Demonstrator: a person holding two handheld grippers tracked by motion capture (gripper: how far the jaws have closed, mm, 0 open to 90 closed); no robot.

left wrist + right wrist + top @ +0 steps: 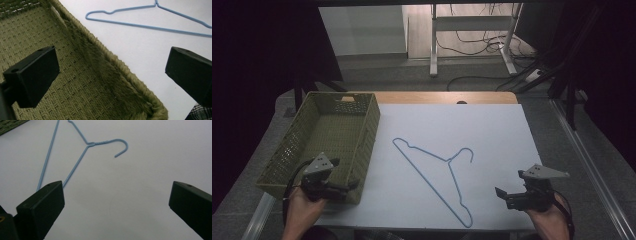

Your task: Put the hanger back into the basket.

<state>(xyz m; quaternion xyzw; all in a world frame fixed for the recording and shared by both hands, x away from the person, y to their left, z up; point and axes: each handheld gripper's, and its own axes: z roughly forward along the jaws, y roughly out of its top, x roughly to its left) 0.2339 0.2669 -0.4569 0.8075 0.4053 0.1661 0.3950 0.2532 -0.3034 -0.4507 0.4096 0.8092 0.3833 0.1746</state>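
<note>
Both the left gripper [343, 186] and right gripper [508, 187] are wide open and hold nothing, so the right one likely reaches next for the blue hanger [447, 170] beside the basket [371, 125].

Bare sheet [492, 135] surrounds hanger [447, 167]; basket [369, 135] walls its left.

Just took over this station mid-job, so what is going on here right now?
A person holds a tool in each hand at the near edge of the table. The left tool hangs open over the near corner of the green woven basket. The right tool is open too, empty, facing the blue wire hanger, which lies flat and untouched on the white sheet beside the basket.
</note>
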